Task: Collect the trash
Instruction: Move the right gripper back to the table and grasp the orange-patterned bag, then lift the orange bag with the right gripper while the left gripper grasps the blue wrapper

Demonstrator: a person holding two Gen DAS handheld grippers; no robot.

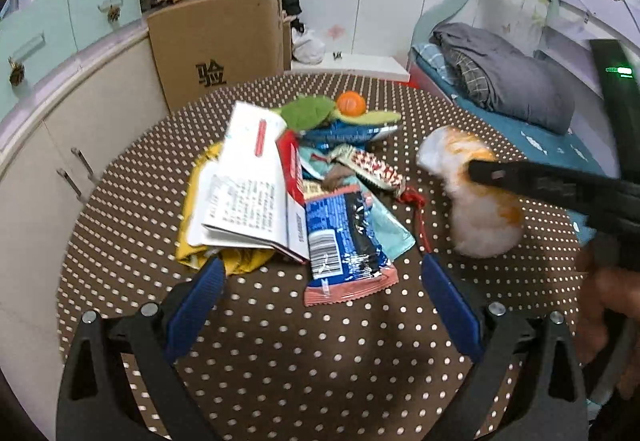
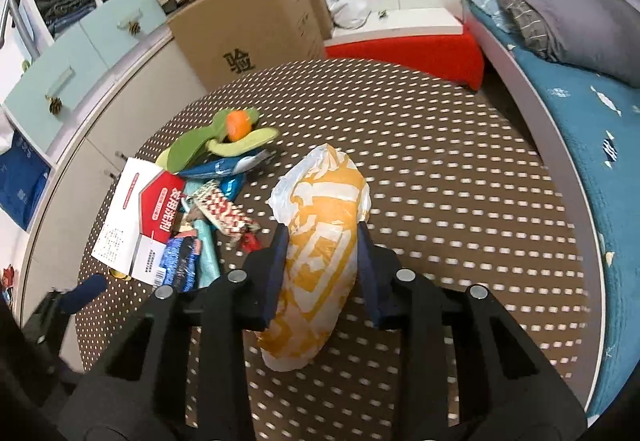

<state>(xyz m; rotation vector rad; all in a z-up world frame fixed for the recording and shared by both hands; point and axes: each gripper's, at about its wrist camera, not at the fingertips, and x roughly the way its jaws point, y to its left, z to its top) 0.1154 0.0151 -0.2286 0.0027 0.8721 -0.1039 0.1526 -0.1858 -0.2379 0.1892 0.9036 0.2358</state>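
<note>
Right gripper (image 2: 322, 237) is clamped on the crumpled white-and-orange plastic bag (image 2: 320, 253), blue pads (image 2: 277, 265) pressing its two flanks, the bag bulging out ahead of and behind the fingers above the polka-dot surface (image 2: 460, 201). Left gripper (image 1: 322, 273) is spread wide and empty, low over the near edge of the litter, with the blue snack wrapper (image 1: 344, 241) lying just beyond and between its tips. Behind that sits the folded leaflet (image 1: 244, 193) on something yellow, then the zigzag-patterned wrapper (image 1: 376, 165), and at the far end of the heap the green peel-like scrap (image 1: 308, 113) with the orange cap (image 1: 351, 103) touching it. To do this well, I'd say keep a steady squeeze on the bag so the slick plastic doesn't slide out, and bring the left fingers down astride the snack wrapper's edge rather than flat on top. The left view shows the bag from the side with the right gripper's finger across it; whether it's clear of the surface I can't tell there. The right view alone shows both pads biting, plus the red block (image 2: 404, 53) past the surface's far rim, near the cardboard box (image 2: 248, 29).
</note>
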